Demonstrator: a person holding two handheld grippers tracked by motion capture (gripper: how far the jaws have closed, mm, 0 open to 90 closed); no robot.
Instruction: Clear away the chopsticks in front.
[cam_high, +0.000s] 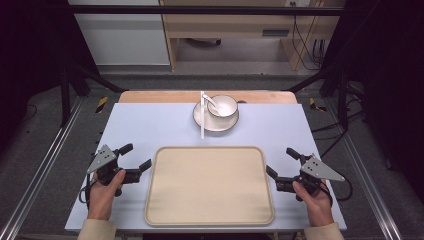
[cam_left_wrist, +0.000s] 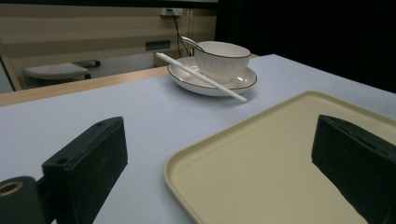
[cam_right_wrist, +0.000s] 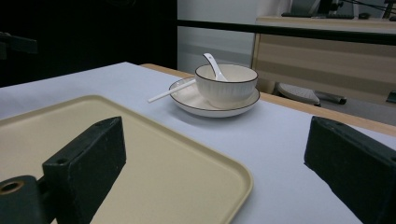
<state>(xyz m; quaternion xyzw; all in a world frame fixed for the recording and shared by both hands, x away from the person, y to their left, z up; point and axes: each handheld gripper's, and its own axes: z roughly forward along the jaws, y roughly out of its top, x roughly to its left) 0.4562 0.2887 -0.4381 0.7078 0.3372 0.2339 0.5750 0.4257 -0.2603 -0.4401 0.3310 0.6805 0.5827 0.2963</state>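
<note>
far rim of the white black-edged plate (cam_high: 215, 125) partly hidden behind the white ribbed bowl (cam_high: 223, 106) standing on it; lower bowl of the white ceramic spoon (cam_high: 212, 103) lost inside that bowl, handle leaning out over the rim. one white chopstick (cam_high: 202, 114) lying across the plate's left edge, its near tip out on the pale blue bench (cam_high: 150, 122); hard to tell in the high view whether one stick or two. near edge of the beige rounded plastic tray (cam_high: 210, 185) close to the bench's front edge, cut off by the jaws in both gripper views. left hand-held gripper (cam_high: 134, 161) just beside the tray's left edge, jaws spread wide and empty, one jaw over the bench, the other over the tray corner in the left gripper view. right hand-held gripper (cam_high: 281, 163) just beside the tray's right edge, likewise wide and empty. plate set well apart from both, beyond the tray's far edge. nothing between grippers and tray
</note>
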